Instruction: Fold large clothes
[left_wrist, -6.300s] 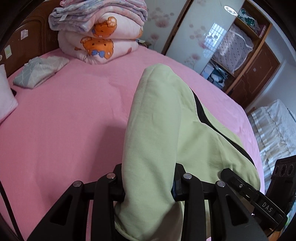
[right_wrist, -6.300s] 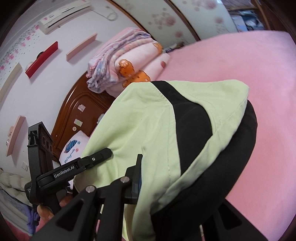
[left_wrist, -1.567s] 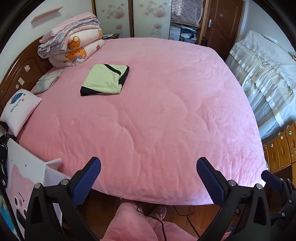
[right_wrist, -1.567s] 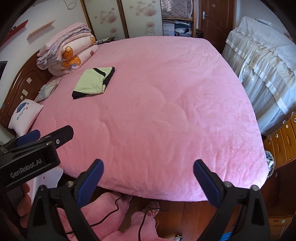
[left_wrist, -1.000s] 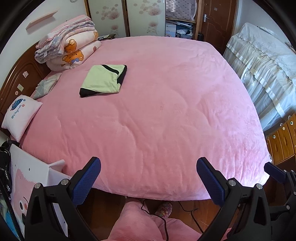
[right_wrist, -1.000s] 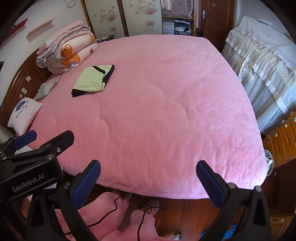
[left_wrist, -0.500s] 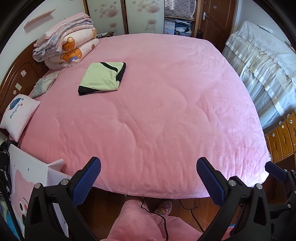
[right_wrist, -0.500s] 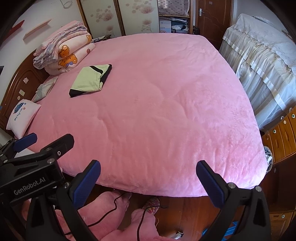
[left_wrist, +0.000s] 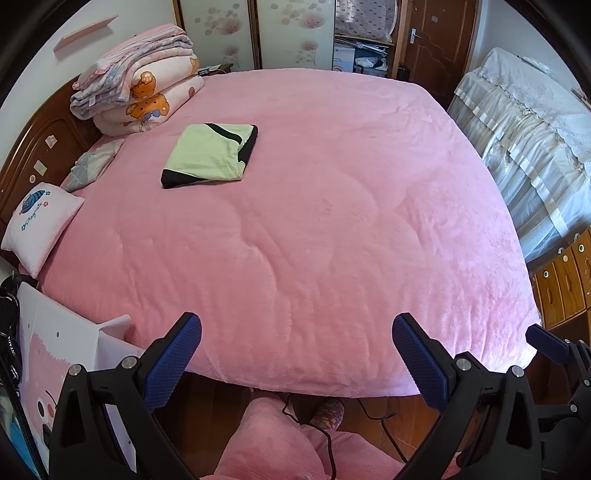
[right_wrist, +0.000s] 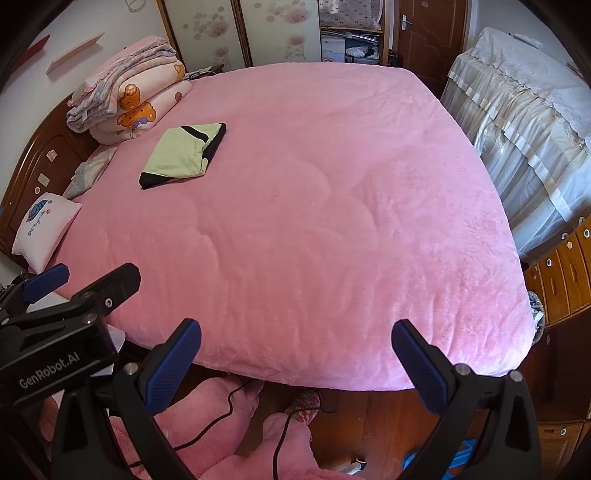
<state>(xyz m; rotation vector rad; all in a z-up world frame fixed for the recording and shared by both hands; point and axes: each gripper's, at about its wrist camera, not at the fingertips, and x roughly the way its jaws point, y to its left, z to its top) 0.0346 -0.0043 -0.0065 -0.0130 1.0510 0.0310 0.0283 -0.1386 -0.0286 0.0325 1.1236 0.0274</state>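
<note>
left hand-held gripper (left_wrist: 295, 354): spread, empty | right hand-held gripper (right_wrist: 295, 354): spread, empty | garment (left_wrist: 210, 155): folded, flat on bed (left_wrist: 332, 221), near quilts (left_wrist: 140, 99)

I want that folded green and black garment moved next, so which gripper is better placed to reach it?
Left, marginally. The folded green and black garment lies far up the bed's left side. The left gripper sits left of the right gripper; both are open and empty.

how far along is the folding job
Done: the green garment lies folded into a flat rectangle on the bed, near the stacked quilts. In hand: nothing; the left gripper and right gripper are open and empty, back at the bed's near edge. Left: no other unfolded clothing shows.
</note>
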